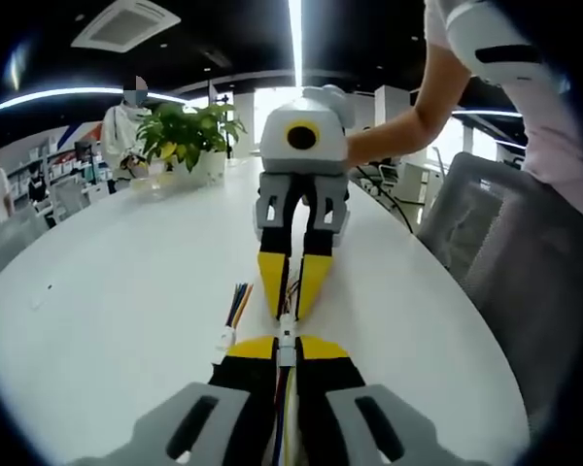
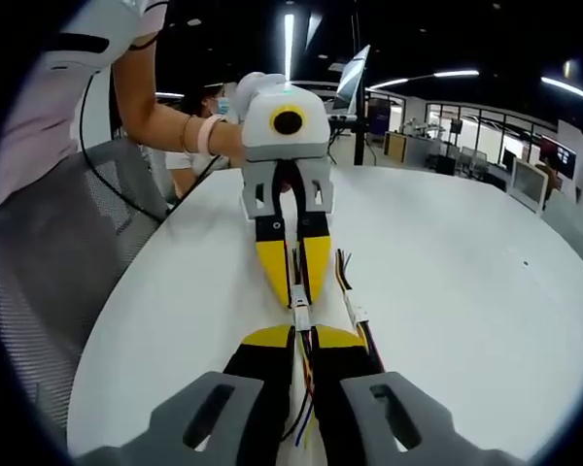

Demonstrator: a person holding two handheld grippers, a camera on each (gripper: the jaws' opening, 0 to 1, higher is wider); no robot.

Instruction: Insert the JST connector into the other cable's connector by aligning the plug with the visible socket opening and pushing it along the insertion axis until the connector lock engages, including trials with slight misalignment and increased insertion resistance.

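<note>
On the white table, my left gripper and my right gripper face each other tip to tip. Each is shut on one end of a thin wired cable. Between the yellow tips sits the small white JST connector pair, its two halves touching in line; I cannot tell whether the lock is engaged. In the right gripper view the same white connector lies between my right gripper and the left gripper. Coloured wires run back between both sets of jaws.
A spare cable with coloured wires and a white plug lies just beside the grippers, also seen as the spare cable. A potted plant stands at the far table end. A mesh chair stands at the table edge.
</note>
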